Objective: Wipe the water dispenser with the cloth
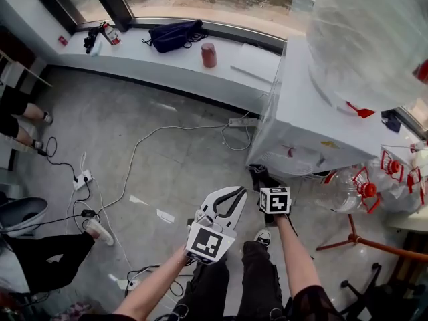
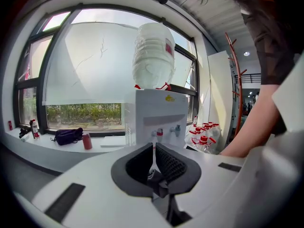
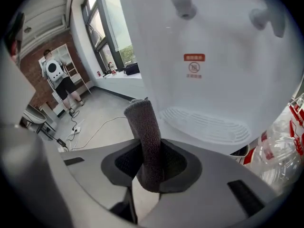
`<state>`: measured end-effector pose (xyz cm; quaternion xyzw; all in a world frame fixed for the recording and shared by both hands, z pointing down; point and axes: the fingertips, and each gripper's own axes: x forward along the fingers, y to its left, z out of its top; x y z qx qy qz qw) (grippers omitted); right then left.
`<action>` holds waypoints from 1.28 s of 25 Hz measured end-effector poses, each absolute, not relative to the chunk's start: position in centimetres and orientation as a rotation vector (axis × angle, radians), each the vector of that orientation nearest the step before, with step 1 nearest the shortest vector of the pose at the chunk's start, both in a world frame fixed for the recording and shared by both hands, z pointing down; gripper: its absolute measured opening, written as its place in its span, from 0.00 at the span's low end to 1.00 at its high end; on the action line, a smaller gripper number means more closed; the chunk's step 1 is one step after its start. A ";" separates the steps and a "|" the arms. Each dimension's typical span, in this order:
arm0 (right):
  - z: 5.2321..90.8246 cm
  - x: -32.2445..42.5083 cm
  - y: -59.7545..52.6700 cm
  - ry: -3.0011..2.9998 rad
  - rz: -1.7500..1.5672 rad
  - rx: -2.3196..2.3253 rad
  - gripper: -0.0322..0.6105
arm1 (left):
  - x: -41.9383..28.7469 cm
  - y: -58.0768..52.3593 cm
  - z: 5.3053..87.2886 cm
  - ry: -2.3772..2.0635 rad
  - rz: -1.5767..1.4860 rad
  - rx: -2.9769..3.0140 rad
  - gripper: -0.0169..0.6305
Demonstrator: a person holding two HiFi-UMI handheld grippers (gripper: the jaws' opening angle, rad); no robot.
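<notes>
Left hand-held gripper [image 2: 154, 148] held forward, jaws together; right hand-held gripper [image 3: 151, 153] pinches the cloth [image 3: 142, 122].

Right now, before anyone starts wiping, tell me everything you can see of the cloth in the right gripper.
The cloth is dark grey with a fuzzy, towelling-like pile, bunched into a thick roll. It stands nearly upright, leaning slightly left, clamped low down between the jaws of the right gripper, which are shut on it. Its rounded upper end sticks out past the jaws, in front of the white water dispenser near the ribbed drip tray. Whether it touches the dispenser cannot be told.
</notes>
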<state>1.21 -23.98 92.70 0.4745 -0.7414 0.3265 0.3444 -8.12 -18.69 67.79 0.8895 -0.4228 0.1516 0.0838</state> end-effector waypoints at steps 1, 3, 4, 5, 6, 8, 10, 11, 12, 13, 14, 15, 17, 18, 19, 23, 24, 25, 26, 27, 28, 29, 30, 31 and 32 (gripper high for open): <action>93.1 0.7 -24.4 -1.927 0.844 1.228 0.22 | -8.6 -18.7 68.2 -1.274 0.446 2.642 0.08; 93.9 0.0 -25.2 -1.923 0.844 1.223 0.22 | -9.5 -18.7 68.9 -1.303 0.431 2.615 0.08; 94.3 -0.1 -25.6 -1.917 0.844 1.222 0.22 | -9.9 -18.7 69.3 -1.317 0.430 2.605 0.08; 94.7 0.0 -25.9 -1.908 0.842 1.224 0.22 | -10.2 -18.8 69.7 -1.327 0.434 2.598 0.08; 95.1 0.3 -26.2 -1.896 0.839 1.229 0.22 | -10.4 -18.8 70.1 -1.335 0.436 2.590 0.08; 95.8 1.3 -26.8 -1.869 0.837 1.249 0.22 | -10.7 -18.9 70.8 -1.347 0.433 2.577 0.08; 96.5 2.6 -27.3 -1.857 0.842 1.262 0.22 | -10.7 -19.1 71.1 -1.362 0.431 2.571 0.08; 96.7 3.2 -27.4 -1.858 0.840 1.253 0.22 | -10.6 -19.3 71.2 -1.368 0.433 2.572 0.08; 96.7 3.7 -27.4 -1.859 0.830 1.234 0.22 | -10.5 -19.4 71.2 -1.372 0.438 2.575 0.08; 96.5 4.2 -27.2 -1.855 0.810 1.211 0.22 | -10.2 -19.5 71.3 -1.372 0.445 2.576 0.08; 96.3 4.8 -27.0 -1.847 0.782 1.191 0.22 | -9.9 -19.5 71.3 -1.367 0.450 2.573 0.08; 96.0 5.4 -26.8 -1.838 0.753 1.174 0.22 | -9.5 -19.4 71.3 -1.362 0.449 2.570 0.08; 95.8 7.0 -26.3 -1.824 0.726 1.155 0.22 | -8.5 -19.2 71.0 -1.350 0.438 2.569 0.08; 95.9 7.9 -26.1 -1.819 0.728 1.152 0.22 | -7.9 -19.2 70.9 -1.343 0.436 2.574 0.08; 95.9 8.8 -25.9 -1.813 0.732 1.151 0.22 | -7.3 -19.1 70.8 -1.334 0.437 2.580 0.08; 96.0 12.5 -25.1 -1.780 0.736 1.155 0.22 | -4.7 -19.0 70.7 -1.299 0.445 2.599 0.08; 95.9 13.4 -25.0 -1.774 0.734 1.155 0.22 | -4.0 -19.0 70.6 -1.296 0.443 2.603 0.08; 95.8 14.3 -24.9 -1.768 0.732 1.158 0.22 | -3.4 -19.0 70.4 -1.294 0.443 2.608 0.08; 95.8 15.2 -24.9 -1.763 0.731 1.165 0.22 | -2.8 -19.0 70.1 -1.293 0.447 2.616 0.08; 95.8 16.2 -24.9 -1.755 0.731 1.177 0.22 | -2.2 -19.0 69.9 -1.292 0.454 2.623 0.08; 95.8 17.2 -24.9 -1.747 0.732 1.190 0.22 | -1.6 -18.9 69.8 -1.290 0.452 2.627 0.08; 95.8 18.1 -24.9 -1.739 0.735 1.205 0.22 | -1.0 -18.7 69.8 -1.288 0.443 2.627 0.08; 95.7 19.1 -24.9 -1.730 0.738 1.222 0.22 | -0.4 -18.5 69.8 -1.285 0.432 2.628 0.08; 95.5 20.1 -25.0 -1.719 0.739 1.242 0.22 | 0.1 -18.3 69.8 -1.282 0.429 2.631 0.08; 95.0 21.0 -25.1 -1.707 0.739 1.265 0.22 | 0.6 -18.0 69.8 -1.276 0.436 2.635 0.08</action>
